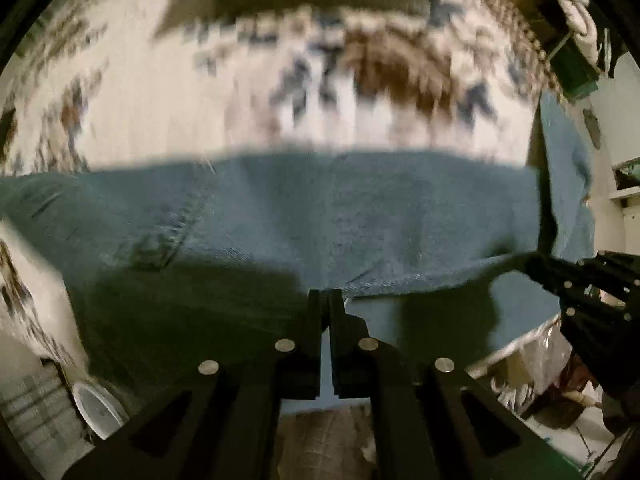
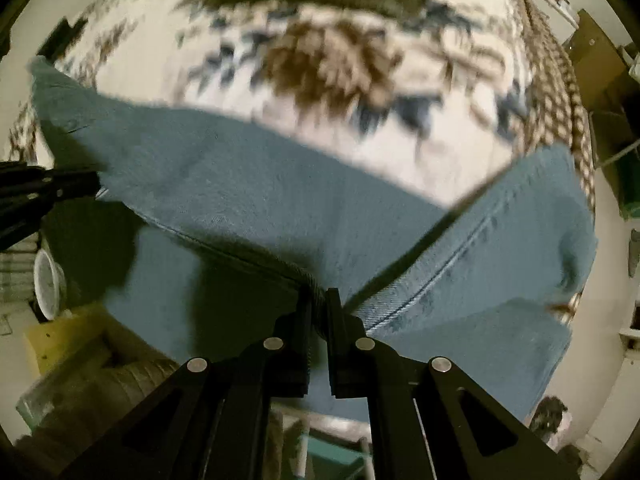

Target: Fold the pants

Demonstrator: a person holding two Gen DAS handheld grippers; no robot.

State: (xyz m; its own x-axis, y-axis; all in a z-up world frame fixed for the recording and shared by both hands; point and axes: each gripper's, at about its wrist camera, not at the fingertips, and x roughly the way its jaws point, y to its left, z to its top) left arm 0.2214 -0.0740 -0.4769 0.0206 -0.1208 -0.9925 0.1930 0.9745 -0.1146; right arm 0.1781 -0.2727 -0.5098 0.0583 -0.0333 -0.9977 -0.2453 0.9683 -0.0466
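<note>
Denim: blue pants (image 1: 320, 208) hung lifted above the patterned bedspread (image 1: 160, 92).
Left gripper (image 1: 325, 300): nearly closed, pinching an edge.
Right gripper (image 2: 319, 296): clamped on bunched seam.
Risk: thin pinch could slip, dropping the fold.

Blue denim against a cream, brown and navy patterned bed cover, framed by black grippers.

The pants (image 1: 360, 216) are seen in a faded mid-blue denim, with paler blue stitching along the seams and darker, greenish-blue tones where shadow falls. The bed cover (image 1: 168, 92) is shown in cream, marked with a blurred floral motif in brown and navy, and a brown-and-cream checked band is seen along its right edge. The left gripper (image 1: 325, 304) and right gripper (image 2: 319, 304) are rendered in matte black, with round silver pins. A white bowl (image 2: 46, 276) and a yellow box (image 2: 64, 340) are seen at the lower left.
</note>
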